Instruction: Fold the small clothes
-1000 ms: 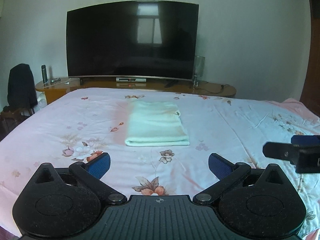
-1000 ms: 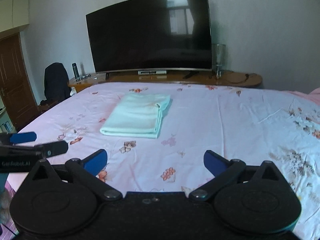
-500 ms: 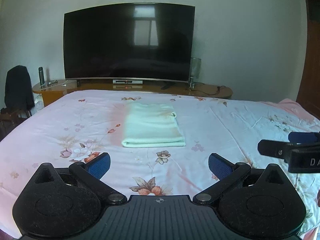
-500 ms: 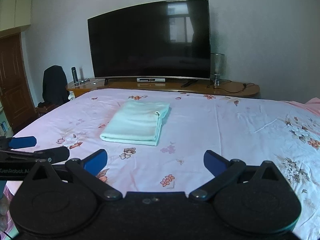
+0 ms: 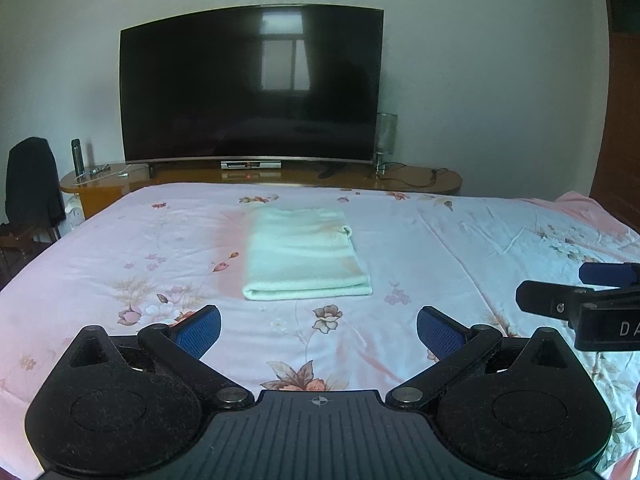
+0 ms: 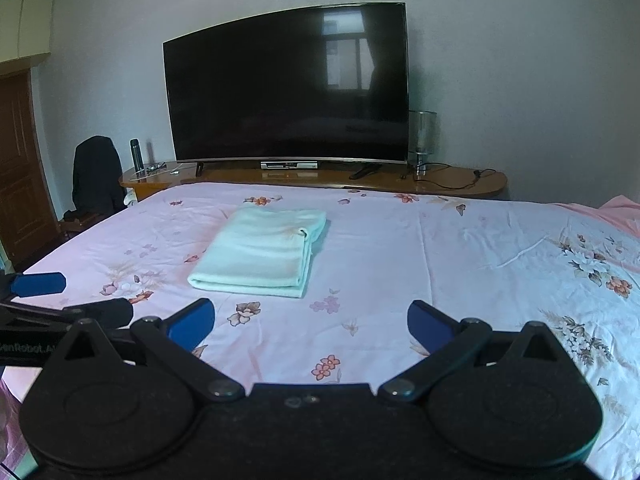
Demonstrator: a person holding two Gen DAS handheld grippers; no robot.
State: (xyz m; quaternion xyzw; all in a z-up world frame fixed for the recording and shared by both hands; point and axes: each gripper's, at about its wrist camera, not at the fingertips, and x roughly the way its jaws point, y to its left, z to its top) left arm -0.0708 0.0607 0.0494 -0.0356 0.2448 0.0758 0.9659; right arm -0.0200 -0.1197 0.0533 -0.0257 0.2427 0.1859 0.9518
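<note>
cloth: we see one pale green folded cloth (image 5: 306, 256) lying flat on the bed (image 5: 460, 248), a neat rectangle, rolled fold edge toward us, loose corner at its far right.
cloth position: middle of the sheet, ahead of both tools, a bit left of center in the right wrist view (image 6: 260, 252); nothing touches it.
left gripper: we hold the left gripper (image 5: 318, 330) above the near sheet, jaws spread wide, nothing between the blue pads (image 5: 198, 330).
right gripper: the right gripper (image 6: 311, 322) is likewise spread wide and empty, hovering well short of the cloth; it shows at the right edge of the left view (image 5: 580, 304).
change: over the last second both cameras have tipped up and pulled back a little; the TV (image 5: 252, 88) now sits lower in frame with more wall above it, and the cloth reads slightly farther off. The cloth itself has not shifted or unfolded.
meaning: we judge this piece folded and released, with both tools backing away from it.
task stage: end of this item, or a pause before the next; no other garment shows on the bed.
risk: low; that loose far-right corner could flip open if the cloth gets nudged.
background: wooden stand (image 5: 420, 180) behind the bed, dark jacket on a chair (image 5: 34, 184) at left.
</note>
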